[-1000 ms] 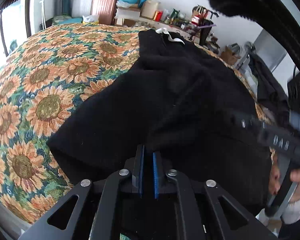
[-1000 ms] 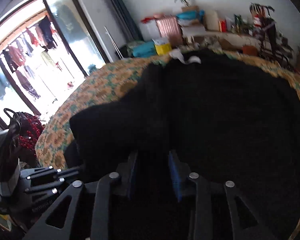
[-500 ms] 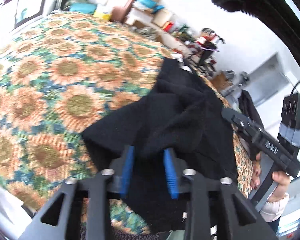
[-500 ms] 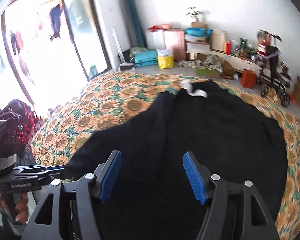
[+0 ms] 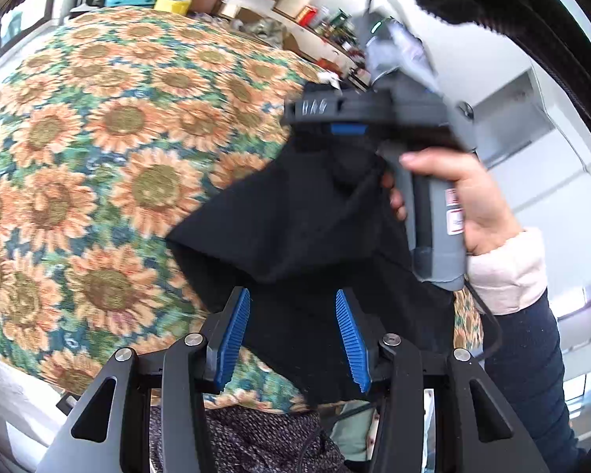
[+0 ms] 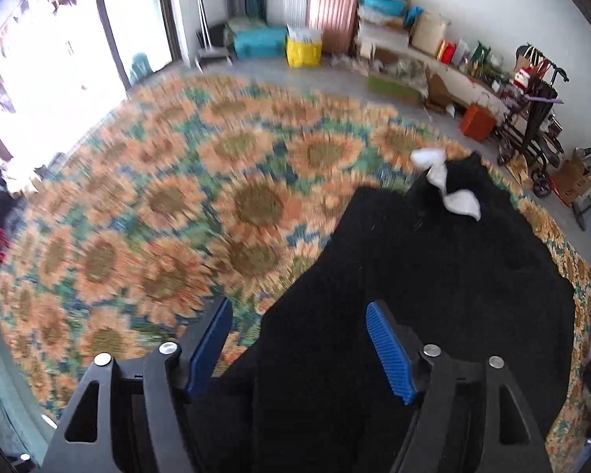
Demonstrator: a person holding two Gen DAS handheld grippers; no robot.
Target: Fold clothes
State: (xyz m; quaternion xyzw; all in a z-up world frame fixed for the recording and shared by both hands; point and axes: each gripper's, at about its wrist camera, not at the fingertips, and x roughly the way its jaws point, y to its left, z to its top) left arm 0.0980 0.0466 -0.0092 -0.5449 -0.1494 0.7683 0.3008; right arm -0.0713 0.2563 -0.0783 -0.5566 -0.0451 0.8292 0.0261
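Note:
A black garment (image 6: 433,276) with a white neck label (image 6: 449,185) lies on the right part of the sunflower bedspread (image 6: 216,205). It also shows in the left wrist view (image 5: 295,213), folded over near the bed's near edge. My left gripper (image 5: 293,331) is open and empty, with its blue pads just above the garment's near part. My right gripper (image 6: 299,351) is open and empty above the garment's left edge. In the left wrist view the right gripper (image 5: 346,118) hovers above the garment, held by a hand.
The sunflower bedspread (image 5: 98,149) covers the wide left side. Boxes, bags and a pink suitcase (image 6: 331,19) line the far wall. A glass door (image 6: 59,39) is at the left. A grey knitted item (image 5: 256,433) lies below the bed edge.
Both grippers opened and let go of the black garment, then lifted away. The garment's left part now lies folded over to the right. The right gripper swung in over the garment.

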